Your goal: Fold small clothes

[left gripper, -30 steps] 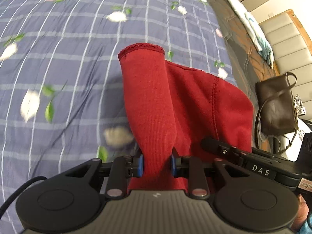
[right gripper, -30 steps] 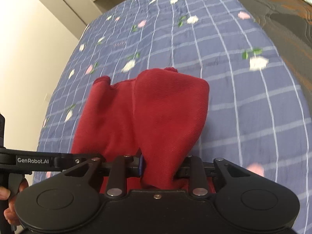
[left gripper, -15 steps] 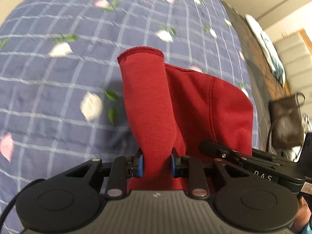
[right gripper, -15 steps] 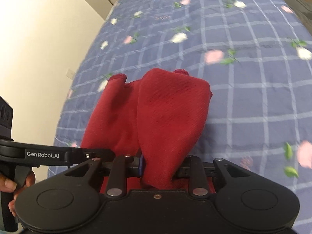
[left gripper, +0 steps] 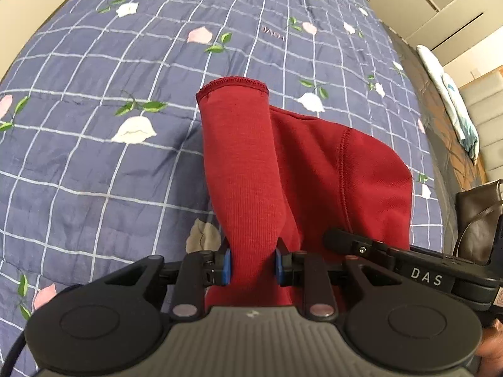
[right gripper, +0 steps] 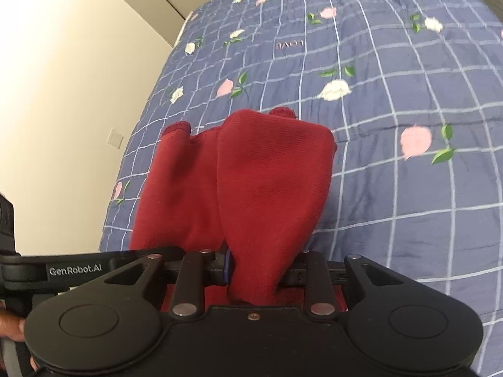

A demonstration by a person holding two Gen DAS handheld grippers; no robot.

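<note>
While a red garment [left gripper: 314, 169] hangs lifted above a blue checked quilt [left gripper: 94, 163], the left wrist view shows the left gripper [left gripper: 251, 265] closed tight on a ribbed cuff [left gripper: 234, 89] section, its blue pads [left gripper: 227, 267] pressed against the cloth from both sides; the stitched hem of the cuff faces the camera's far side, and the wider body of the garment spreads to the right, its seam visible, with the other tool's black bar crossing just below it. A brown bag [left gripper: 478, 216] sits at the right edge, well apart from the fabric. Seen from the right wrist, the right gripper [right gripper: 256, 271] is likewise clamped on a bunched fold of the same garment [right gripper: 270, 182], one blue pad [right gripper: 227, 267] showing at the left of the cloth and the other hidden behind it; more red fabric drapes to the left toward the left tool's bar, over the quilt [right gripper: 408, 204] and beside a cream wall [right gripper: 63, 94]. By the look of it, the step in hand is carrying the piece, held at two points, toward a spot on the bed. The next move likely calls for lowering both tools together, keeping the cloth taut, so it lands flat for a fold
</note>
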